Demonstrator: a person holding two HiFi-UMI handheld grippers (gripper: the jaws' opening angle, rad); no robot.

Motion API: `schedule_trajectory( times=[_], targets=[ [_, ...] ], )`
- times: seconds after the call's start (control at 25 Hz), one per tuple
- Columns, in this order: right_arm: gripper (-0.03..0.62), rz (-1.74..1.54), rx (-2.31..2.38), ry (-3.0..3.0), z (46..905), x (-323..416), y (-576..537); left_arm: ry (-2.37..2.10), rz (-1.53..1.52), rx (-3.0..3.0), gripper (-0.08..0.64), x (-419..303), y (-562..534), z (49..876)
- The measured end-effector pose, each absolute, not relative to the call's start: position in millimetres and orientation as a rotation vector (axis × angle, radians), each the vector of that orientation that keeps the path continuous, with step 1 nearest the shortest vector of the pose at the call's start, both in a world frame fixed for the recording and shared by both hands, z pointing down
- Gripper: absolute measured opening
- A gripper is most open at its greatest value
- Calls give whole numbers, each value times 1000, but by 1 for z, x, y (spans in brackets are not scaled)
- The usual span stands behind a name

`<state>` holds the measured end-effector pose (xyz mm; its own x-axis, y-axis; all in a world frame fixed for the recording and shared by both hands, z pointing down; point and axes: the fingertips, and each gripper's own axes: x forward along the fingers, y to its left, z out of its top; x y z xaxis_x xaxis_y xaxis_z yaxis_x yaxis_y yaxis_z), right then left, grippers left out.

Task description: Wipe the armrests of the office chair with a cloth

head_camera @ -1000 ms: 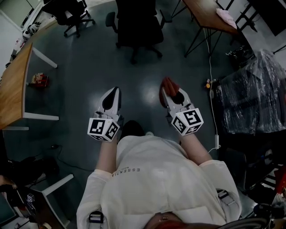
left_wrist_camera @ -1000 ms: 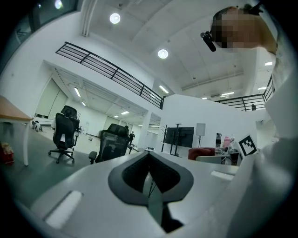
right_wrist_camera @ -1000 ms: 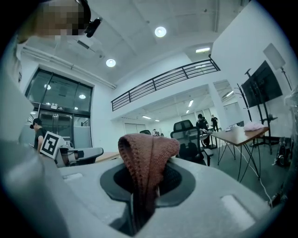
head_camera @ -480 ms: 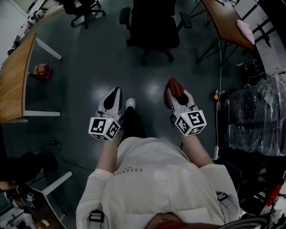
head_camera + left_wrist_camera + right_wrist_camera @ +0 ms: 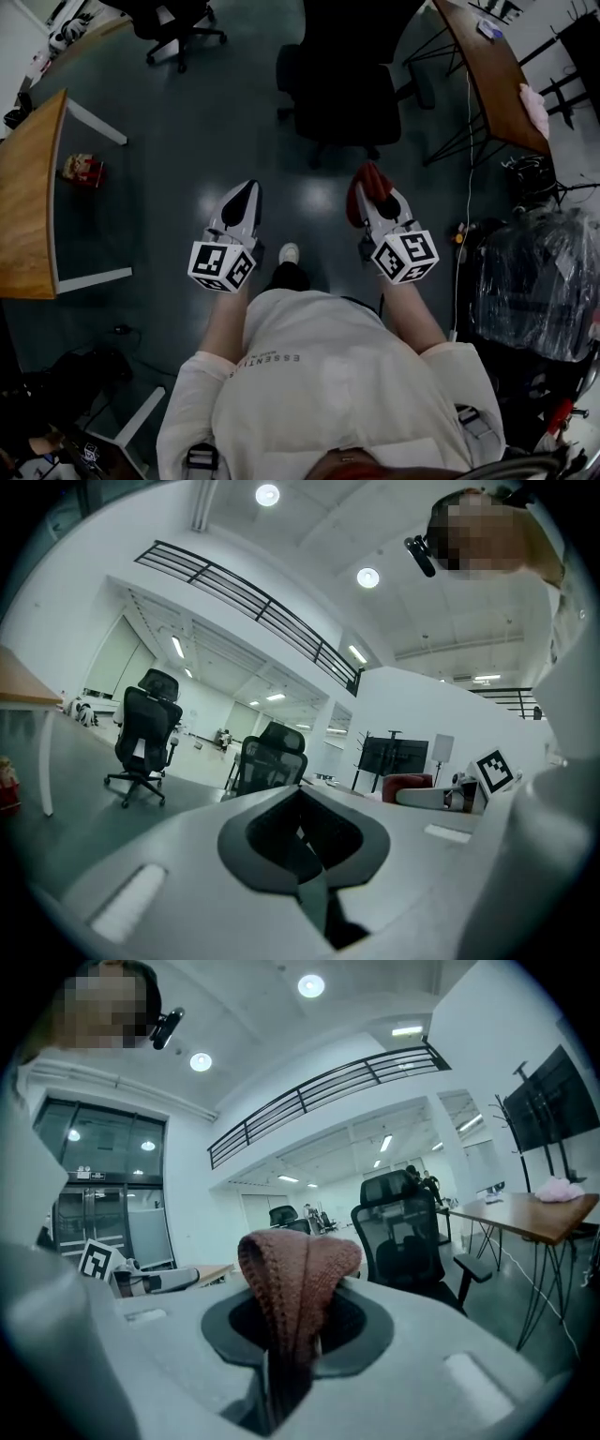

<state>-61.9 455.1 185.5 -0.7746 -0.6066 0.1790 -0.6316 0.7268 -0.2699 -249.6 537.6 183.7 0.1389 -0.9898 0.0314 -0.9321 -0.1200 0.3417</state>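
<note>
1. right gripper (image 5: 375, 194): jaws clamped on the cloth (image 5: 298, 1274). a reddish knit fold bulges out above the jaws, the rest is pinched between them.
2. left gripper (image 5: 246, 193): jaws together, nothing between them. held level beside the right one, doing no work.
3. office chair (image 5: 342, 89): black, stands on the floor (image 5: 187, 141) straight ahead of the person, well apart from both grippers. no contact with anything yet.
4. key relation: the chair sits ahead and a bit toward the right gripper's side, so the cloth hand is the nearer one. in the right gripper view the chair fills the space just right of the cloth.
5. armrests: far-right armrest (image 5: 422, 86) is ahead-right of the cloth, the other armrest (image 5: 286, 67) is ahead-left, closer to the left gripper's line. each pad's long axis looks to run roughly away from the person, in line with the grippers.
6. judgement: wiping not started, this is approach. next move needs a forward reach with the right gripper, cloth lowered flat onto a pad, strokes along its length.
7. risk: the chair looks to be on casters, so a push may roll it. the free left gripper could steady it.
8. wooden desk (image 5: 492, 75) and its legs stand just beside the right-hand armrest, so clearance is tight there.
</note>
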Motion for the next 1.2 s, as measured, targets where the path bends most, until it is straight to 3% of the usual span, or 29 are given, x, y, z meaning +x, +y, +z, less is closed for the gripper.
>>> schedule_trajectory(
  times=[0.32, 0.88, 1.2],
  targets=[
    [61, 582, 1012, -2840, 183, -138, 375, -1838, -275, 2125, 16, -311, 469, 194],
    [61, 663, 812, -2731, 274, -244, 168, -1877, -241, 1909, 16, -391, 299, 260],
    [61, 691, 755, -2621, 329, -305, 76, -1809, -170, 1777, 17, -420, 217, 350]
  ],
)
